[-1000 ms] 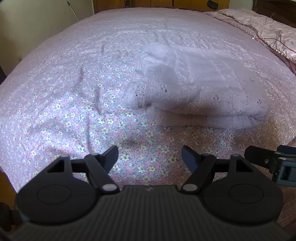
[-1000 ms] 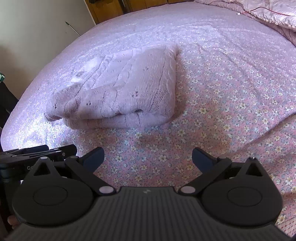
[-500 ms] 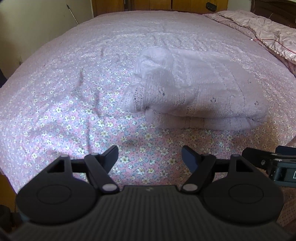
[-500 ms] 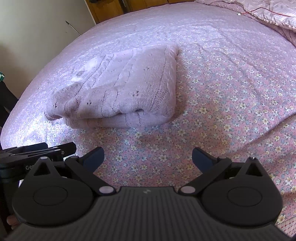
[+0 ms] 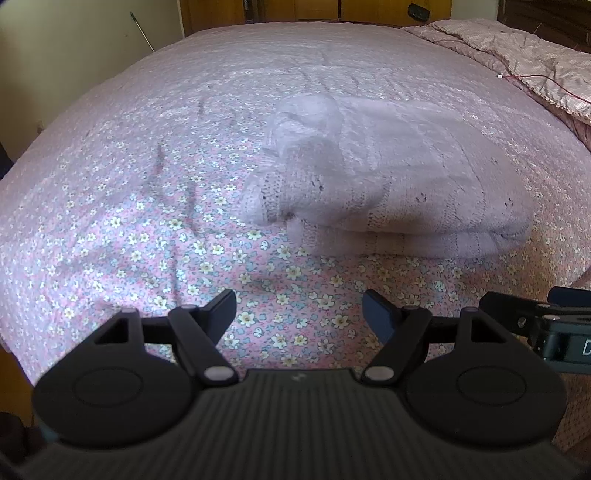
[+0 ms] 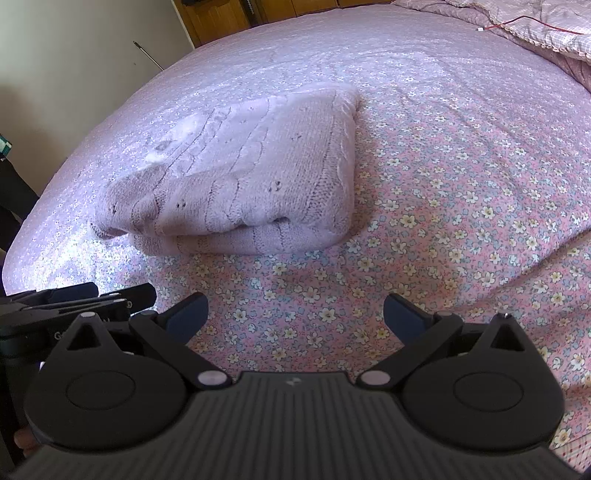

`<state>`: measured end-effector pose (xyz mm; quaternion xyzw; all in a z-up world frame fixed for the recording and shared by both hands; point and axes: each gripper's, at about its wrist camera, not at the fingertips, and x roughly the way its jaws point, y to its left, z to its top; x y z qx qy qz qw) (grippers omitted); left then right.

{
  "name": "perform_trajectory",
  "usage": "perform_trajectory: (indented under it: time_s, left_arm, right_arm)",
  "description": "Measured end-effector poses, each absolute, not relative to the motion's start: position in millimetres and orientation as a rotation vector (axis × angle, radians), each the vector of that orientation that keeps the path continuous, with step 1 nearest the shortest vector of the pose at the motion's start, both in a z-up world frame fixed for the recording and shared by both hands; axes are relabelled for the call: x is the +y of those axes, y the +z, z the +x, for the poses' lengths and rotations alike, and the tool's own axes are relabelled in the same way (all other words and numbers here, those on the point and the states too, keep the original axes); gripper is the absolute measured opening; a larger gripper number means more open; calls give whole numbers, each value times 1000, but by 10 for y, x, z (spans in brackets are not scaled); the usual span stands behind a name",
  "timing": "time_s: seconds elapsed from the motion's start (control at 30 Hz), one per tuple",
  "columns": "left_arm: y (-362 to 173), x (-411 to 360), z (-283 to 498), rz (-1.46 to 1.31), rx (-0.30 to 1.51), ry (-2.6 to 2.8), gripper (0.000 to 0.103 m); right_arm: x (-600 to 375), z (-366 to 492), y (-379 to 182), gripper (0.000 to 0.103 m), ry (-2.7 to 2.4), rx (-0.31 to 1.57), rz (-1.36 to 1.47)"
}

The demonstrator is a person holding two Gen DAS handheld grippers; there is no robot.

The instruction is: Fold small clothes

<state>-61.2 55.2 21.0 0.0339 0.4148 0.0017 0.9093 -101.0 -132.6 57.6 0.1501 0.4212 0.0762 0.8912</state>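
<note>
A pale lilac knitted garment (image 5: 388, 184) lies folded in a thick bundle on the flowered pink bedsheet (image 5: 147, 229). It also shows in the right wrist view (image 6: 251, 184), left of centre. My left gripper (image 5: 299, 310) is open and empty, held above the sheet a short way in front of the bundle. My right gripper (image 6: 295, 314) is open and empty, also short of the bundle. Each gripper appears at the edge of the other's view, the right one (image 5: 535, 325) and the left one (image 6: 74, 299).
A pink quilt (image 5: 517, 55) with a red wire (image 6: 535, 24) lies bunched at the bed's far right. Wooden furniture (image 5: 295, 11) stands behind the bed. A pale wall (image 6: 92, 37) is to the left. The bed's near edge drops off at the left (image 5: 11, 350).
Both grippers have stayed open and empty. The left view has drifted back slightly from the bundle; the right view is nearly unchanged. The garment has not moved.
</note>
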Motion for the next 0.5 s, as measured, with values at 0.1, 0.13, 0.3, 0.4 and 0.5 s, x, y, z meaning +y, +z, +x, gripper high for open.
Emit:
perform_trajectory:
  time_s: [0.1,0.13,0.3,0.4,0.5]
  left_arm:
    - [211,554,-612,69,856,3,76]
    - [211,553,-612,69,856,3,76]
    - [210,548,-613,70,857,5,76]
    - [207,553,-611,69,860,3,76]
    - [207,556,-612,69,859,3,76]
  right_arm:
    - [-1326,-1010,576,103,158,874,312]
    - [-1326,-1010,577,103,158,874,311]
    - [-1325,-1011,578,103,159,874,311]
    - [-1323,-1009,578,103,159,874,312]
    - [-1322,-1008,578,103,158,874,311]
